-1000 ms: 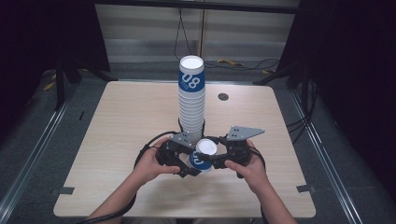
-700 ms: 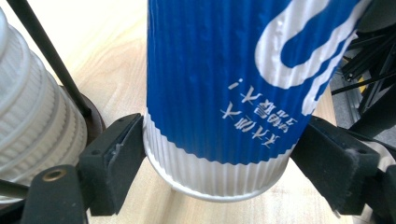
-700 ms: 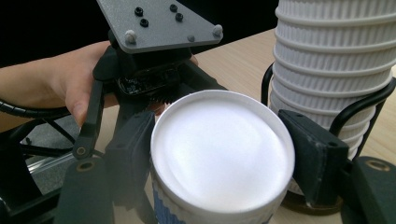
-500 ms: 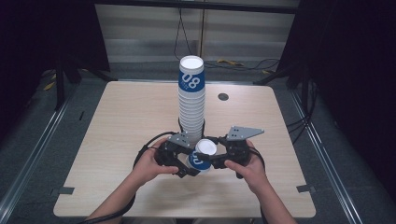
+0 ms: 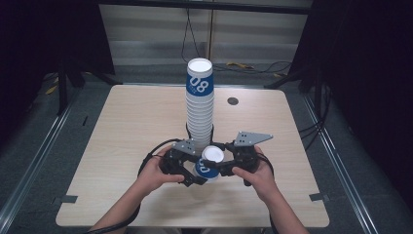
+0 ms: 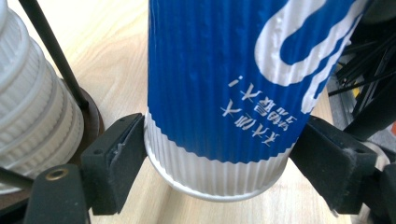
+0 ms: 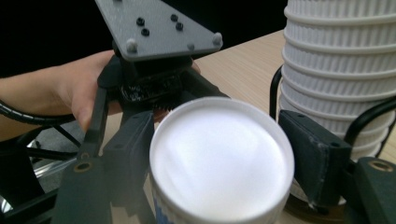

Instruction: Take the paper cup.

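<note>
Left tool (image 6: 217, 154) clamped blue cup (image 5: 208, 163) by its base; right tool (image 7: 219, 158) at cup's rim.
Right jaws had just been opening, pads slightly off rim w/ cup between. Cup sat near counter (image 5: 122, 126) front edge, beside cup stack (image 5: 199, 107).

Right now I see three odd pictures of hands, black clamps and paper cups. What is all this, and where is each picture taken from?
No robot here: a person holds a black clamping tool in each hand. One picture looks down on the wooden table from above. The other two come from small cameras riding on each tool, looking along its jaws. On the table stands a tall stack of cups in a wire holder. Both tools meet at one blue-and-white cup in front of it. The left tool clamps its lower part. The right tool sits around its rim, and its jaws have just been opening, so it looks to be letting go.
</note>
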